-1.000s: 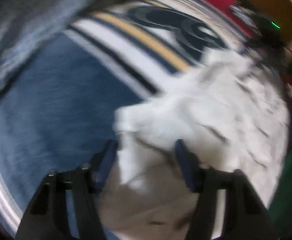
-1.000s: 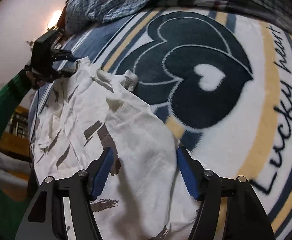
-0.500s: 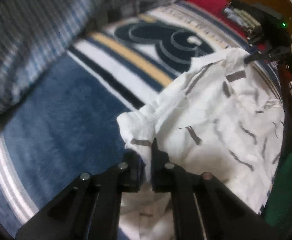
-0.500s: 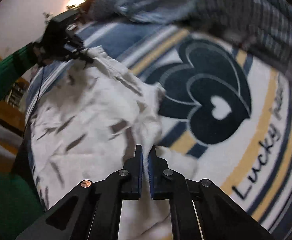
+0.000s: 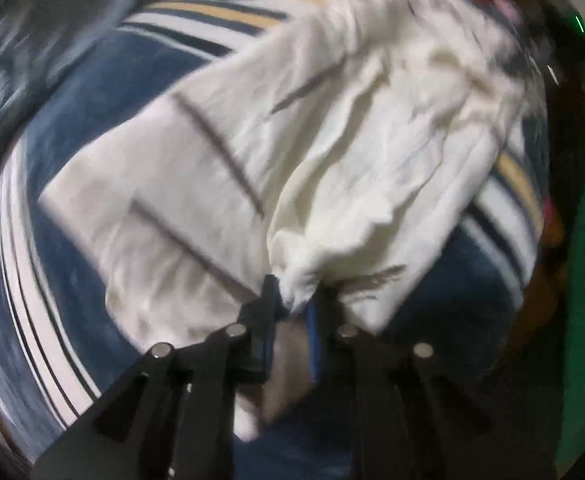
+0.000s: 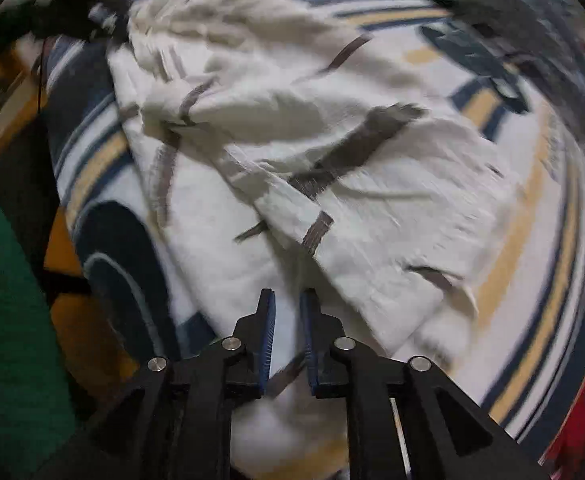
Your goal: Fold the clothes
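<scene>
While folded over, white garment (image 5: 332,152) slantwise across blanket (image 5: 104,92).

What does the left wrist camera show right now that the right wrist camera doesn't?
Only the left wrist view shows the left tongs, jaws opening, with a bunched corner of the white garment between them, and a small green light at upper right. Only the right wrist view shows the right tongs, jaws opening, with pale fabric behind the gap, though contact is unclear, plus the garment's grey brush-stroke marks seen large. Both show the folded-over garment on the blue, white and yellow striped blanket, a green sleeve at the edge, and motion blur.
</scene>
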The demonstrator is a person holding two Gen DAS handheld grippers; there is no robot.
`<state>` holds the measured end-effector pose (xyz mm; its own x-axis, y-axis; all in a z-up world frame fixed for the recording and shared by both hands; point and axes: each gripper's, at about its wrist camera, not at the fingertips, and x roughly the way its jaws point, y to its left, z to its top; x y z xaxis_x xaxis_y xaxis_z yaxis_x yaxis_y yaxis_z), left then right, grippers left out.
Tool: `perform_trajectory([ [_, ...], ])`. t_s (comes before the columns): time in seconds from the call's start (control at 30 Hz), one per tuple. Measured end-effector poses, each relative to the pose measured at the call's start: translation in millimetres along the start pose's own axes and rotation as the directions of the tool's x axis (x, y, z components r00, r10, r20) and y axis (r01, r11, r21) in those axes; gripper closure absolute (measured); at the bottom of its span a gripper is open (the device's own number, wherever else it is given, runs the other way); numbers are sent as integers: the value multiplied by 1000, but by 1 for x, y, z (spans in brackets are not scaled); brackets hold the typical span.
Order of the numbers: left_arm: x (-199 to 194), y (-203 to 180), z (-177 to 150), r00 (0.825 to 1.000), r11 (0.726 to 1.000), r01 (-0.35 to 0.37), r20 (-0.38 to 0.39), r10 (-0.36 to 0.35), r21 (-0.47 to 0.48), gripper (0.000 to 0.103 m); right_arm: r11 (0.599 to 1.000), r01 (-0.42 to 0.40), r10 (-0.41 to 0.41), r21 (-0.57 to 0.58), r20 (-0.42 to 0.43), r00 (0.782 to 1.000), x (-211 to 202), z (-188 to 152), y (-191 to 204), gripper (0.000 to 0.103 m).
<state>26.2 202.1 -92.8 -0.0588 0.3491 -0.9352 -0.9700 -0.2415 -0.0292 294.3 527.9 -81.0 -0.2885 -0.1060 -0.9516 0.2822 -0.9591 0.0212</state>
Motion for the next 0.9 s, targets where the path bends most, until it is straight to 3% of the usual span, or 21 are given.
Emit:
perform_trajectory([
  [0.1,-33,5,-5,996,995,45,80,-38,-86,78,994,-61,53,90,89,995,-45,-2,-10,83],
  [0.17,-48,3,8,993,996,-4,121,15,-91,76,973,-191,159,132,220,962,-75,14,-28,66],
  [0.2,-49,3,20,988,993,-37,143,53,-110,73,959,-229,178,170,273,945,-80,28,-39,46],
  [0.23,-51,3,33,982,989,-69,165,90,-129,61,944,-251,176,216,314,933,-79,44,-50,38],
  [0.27,-42,4,46,979,983,-99,161,124,-154,54,929,-270,174,252,346,922,-75,59,-59,39],
  [0.3,-26,4,59,978,975,-128,140,155,-181,54,918,-272,165,289,347,923,-62,71,-63,39],
  [0.33,-9,5,66,978,967,-156,105,180,-202,56,906,-262,151,333,323,934,-44,81,-66,39],
  [0.4,30,5,62,988,966,-150,1,153,-208,57,908,-189,115,375,212,971,-1,79,-61,39],
  [0.47,39,2,47,987,964,-136,58,153,-231,56,919,-110,69,379,121,990,38,54,-55,39],
  [0.57,19,12,38,993,929,-56,75,89,-365,58,884,-162,49,438,258,965,12,19,-57,40],
  [0.6,2,5,42,990,926,-89,74,124,-367,58,855,-178,55,487,256,965,0,14,-60,40],
  [0.63,-17,-8,49,981,933,-126,98,168,-338,56,835,-190,51,517,271,961,-13,7,-61,39],
  [0.67,-32,-22,56,970,942,-148,140,198,-301,44,824,-198,37,530,300,953,-29,-3,-61,38],
  [0.7,-44,-41,66,958,950,-166,184,218,-264,34,817,-195,14,543,319,948,-43,-12,-61,30],
  [0.73,-52,-63,81,949,959,-169,227,221,-227,17,808,-182,-13,560,326,945,-52,-22,-61,24],
  [0.8,-47,-104,117,946,982,-133,276,167,-137,15,771,-184,-33,609,326,945,-58,-42,-64,24],
  [0.9,-13,-137,178,964,993,-113,243,107,12,15,670,-230,-22,706,328,944,-49,-75,-76,24],
])
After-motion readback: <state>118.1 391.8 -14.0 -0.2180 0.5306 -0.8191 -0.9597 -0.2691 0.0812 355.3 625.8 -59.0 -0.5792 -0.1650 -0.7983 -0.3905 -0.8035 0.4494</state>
